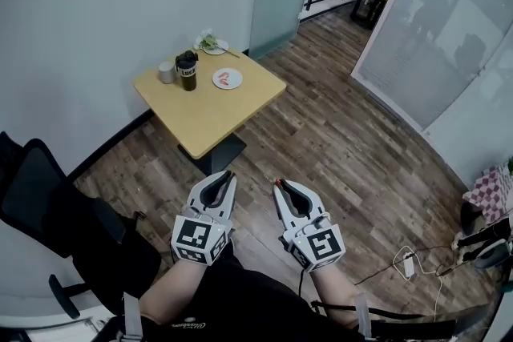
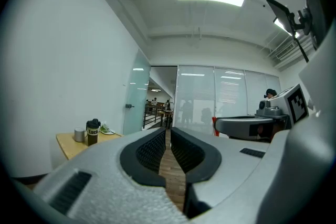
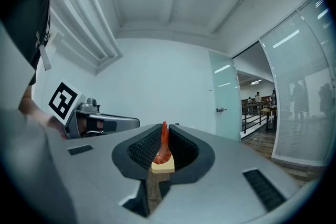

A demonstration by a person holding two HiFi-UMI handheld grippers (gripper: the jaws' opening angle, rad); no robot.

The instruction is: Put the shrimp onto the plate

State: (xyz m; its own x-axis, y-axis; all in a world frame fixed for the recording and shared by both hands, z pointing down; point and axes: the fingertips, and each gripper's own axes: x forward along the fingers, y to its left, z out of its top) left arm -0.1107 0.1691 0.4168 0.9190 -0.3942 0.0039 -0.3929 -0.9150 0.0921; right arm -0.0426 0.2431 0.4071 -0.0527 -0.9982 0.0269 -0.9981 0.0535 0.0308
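Note:
An orange-red shrimp (image 3: 163,145) with a pale yellow base stands upright between the ribbed pads of my right gripper (image 3: 164,126), which is shut on it. In the head view a speck of orange shows at that gripper's tips (image 1: 278,186). My left gripper (image 1: 227,175) is held beside it, jaws shut with nothing between them (image 2: 168,131). Both are held low over the wooden floor, well short of the table. A white plate (image 1: 228,78) with red shrimp pieces on it lies on the small yellow table (image 1: 210,112).
On the table stand a dark bottle (image 1: 187,70), a grey cup (image 1: 166,72) and a dish with greens (image 1: 212,44) at its far corner. A black office chair (image 1: 48,208) is at the left. Cables and a power strip (image 1: 408,263) lie on the floor at the right.

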